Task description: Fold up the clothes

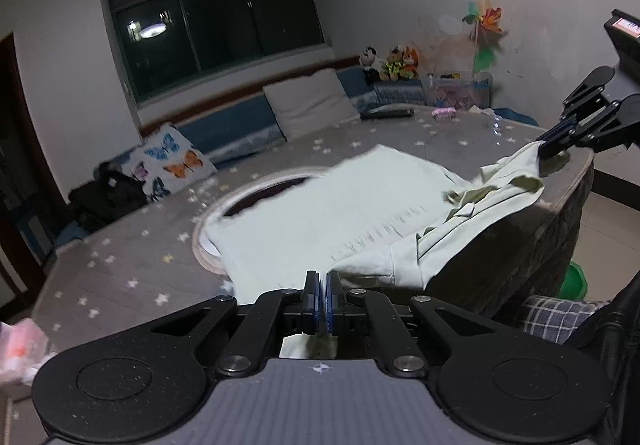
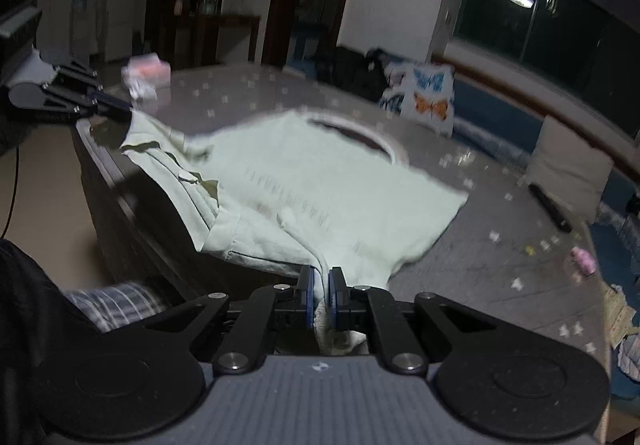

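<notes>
Pale green shirt [image 1: 320,217] spread on the grey star-print surface [image 1: 120,273], partly covering the round ring inset [image 1: 248,189] in the surface top; its near hem hangs over the surface edge toward the person. Faint line of print across the shirt front, frames blurry, text unreadable

Left tool [image 1: 323,301] pinched tight on the shirt's near edge, blue pads [image 1: 311,301] pressed together with cloth between them. Right tool [image 2: 322,297] also clamped on shirt fabric, a wad of cloth bunched behind its pads [image 2: 308,297]. In the left wrist view the right tool sits at the shirt's right corner, cloth pulled up into a peak there; in the right wrist view the left tool grips the shirt's far left corner by the surface edge

Beyond the shirt: white pillow [image 1: 312,105], butterfly-print cushion [image 1: 172,165], row of plush toys [image 1: 392,63] by the wall, paper pinwheel [image 1: 486,29], dark window [image 1: 216,33]. Black remote [image 1: 386,113] and small pink item [image 1: 444,113] on the surface past the shirt. Plaid fabric [image 1: 560,313] below the surface edge near the shirt's hanging hem
</notes>
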Demonstrator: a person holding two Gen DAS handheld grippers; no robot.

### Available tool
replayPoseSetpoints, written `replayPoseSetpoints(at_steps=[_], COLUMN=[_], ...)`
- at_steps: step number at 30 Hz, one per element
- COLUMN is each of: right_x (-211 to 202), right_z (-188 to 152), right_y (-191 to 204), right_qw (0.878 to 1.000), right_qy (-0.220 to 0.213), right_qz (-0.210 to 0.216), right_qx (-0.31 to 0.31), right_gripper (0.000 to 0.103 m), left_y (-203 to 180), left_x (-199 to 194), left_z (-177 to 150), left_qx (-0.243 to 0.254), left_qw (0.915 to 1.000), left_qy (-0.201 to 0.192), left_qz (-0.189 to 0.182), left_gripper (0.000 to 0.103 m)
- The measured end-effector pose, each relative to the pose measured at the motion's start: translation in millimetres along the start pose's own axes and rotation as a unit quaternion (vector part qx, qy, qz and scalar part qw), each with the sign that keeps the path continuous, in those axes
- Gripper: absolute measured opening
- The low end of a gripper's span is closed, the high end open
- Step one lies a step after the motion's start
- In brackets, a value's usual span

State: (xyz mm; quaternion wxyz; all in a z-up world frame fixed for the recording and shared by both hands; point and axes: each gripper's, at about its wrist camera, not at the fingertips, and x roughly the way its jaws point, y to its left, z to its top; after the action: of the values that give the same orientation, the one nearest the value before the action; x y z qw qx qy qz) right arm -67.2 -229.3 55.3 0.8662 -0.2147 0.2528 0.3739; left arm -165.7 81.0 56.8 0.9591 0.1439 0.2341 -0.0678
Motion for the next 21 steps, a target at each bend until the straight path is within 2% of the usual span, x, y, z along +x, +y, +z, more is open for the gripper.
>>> replayPoseSetpoints(at_steps=[3, 10, 15, 21], right_x=[-12.8, 18.3, 61.6, 134.9], right_z=[9.2, 42.8, 73.3, 102.0], right_y=[0.8, -31.4, -66.9, -113.5], right_qw=[1.000, 0.998, 0.999, 0.999], right_qy=[-0.019, -0.038, -0.030, 0.004], right_qz=[-0.011, -0.033, -0.039, -0.041], right_qx=[-0.006, -0.024, -0.015, -0.008], right_gripper=[0.007, 0.006, 0.006, 0.006], left_y=[6.1, 33.1, 58.4, 91.0], left_x=[5.7, 56.6, 112.7, 189.6], left_z=[12.9, 47.8, 72.1, 90.2], left_qx=[-0.002, 0.014, 0.022, 0.014], left_qw=[0.9998, 0.9987, 0.9983, 0.9990], left_qy=[-0.015, -0.026, -0.023, 0.016], left_qz=[0.016, 0.041, 0.049, 0.040], left_gripper=[0.003, 0.003, 0.003, 0.003])
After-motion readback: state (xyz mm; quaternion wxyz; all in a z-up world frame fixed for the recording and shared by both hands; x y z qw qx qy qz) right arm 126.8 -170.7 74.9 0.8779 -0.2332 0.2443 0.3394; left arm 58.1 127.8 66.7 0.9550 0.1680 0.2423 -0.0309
